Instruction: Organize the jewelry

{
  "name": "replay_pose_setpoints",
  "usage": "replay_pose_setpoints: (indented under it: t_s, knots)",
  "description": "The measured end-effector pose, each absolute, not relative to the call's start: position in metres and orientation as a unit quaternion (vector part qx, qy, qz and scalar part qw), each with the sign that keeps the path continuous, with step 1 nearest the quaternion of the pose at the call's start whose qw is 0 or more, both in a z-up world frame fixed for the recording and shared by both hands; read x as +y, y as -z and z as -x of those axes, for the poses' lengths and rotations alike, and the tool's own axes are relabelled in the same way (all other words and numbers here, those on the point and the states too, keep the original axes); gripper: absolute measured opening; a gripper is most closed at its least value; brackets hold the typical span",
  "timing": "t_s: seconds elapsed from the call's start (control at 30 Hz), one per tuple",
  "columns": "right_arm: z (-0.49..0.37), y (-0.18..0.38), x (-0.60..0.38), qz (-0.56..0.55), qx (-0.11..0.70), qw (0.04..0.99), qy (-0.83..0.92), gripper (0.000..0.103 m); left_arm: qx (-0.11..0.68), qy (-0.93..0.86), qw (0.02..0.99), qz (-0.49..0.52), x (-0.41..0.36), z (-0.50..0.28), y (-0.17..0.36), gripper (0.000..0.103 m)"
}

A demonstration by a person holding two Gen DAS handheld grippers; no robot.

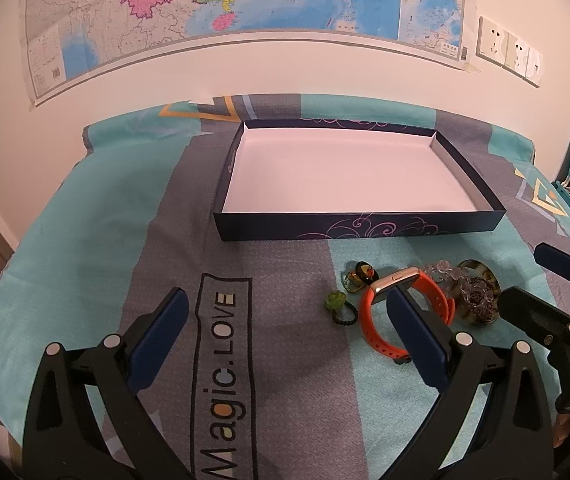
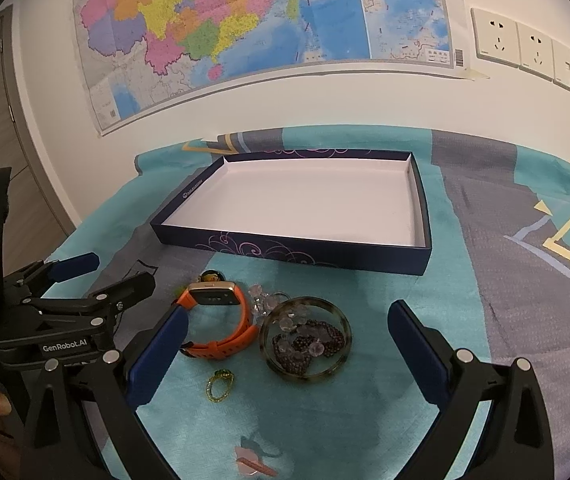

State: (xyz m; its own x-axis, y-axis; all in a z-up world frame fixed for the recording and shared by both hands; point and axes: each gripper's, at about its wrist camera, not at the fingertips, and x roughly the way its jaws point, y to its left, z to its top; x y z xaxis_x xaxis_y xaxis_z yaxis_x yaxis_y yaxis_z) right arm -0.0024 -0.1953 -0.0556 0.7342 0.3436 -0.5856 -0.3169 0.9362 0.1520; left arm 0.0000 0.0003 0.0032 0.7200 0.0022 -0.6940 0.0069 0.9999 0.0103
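White and bare inside, the dark-sided box [image 2: 419, 216] holds nothing yet, so sorting hasn't begun: the orange watch [image 2: 221, 322], the bangle [image 2: 305, 336] of beads (and smaller rings) lie clustered before it, while left gripper [image 1: 285, 332] and right gripper [image 2: 287, 344] hover released.

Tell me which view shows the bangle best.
Right wrist: the bangle lies whole between the open fingers, beads inside it. Left wrist shows it only at the right edge, partly hidden by the right gripper.
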Motion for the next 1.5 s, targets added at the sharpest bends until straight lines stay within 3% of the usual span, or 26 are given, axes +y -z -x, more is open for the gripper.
replay_pose_setpoints:
  t_s: [1.5]
  knots:
    - [0.0033, 0.0557, -0.1982, -0.026, 0.321, 0.930, -0.178, 0.097, 0.376, 0.004, 0.927, -0.009, -0.0041, 0.0033, 0.0050, 0.098]
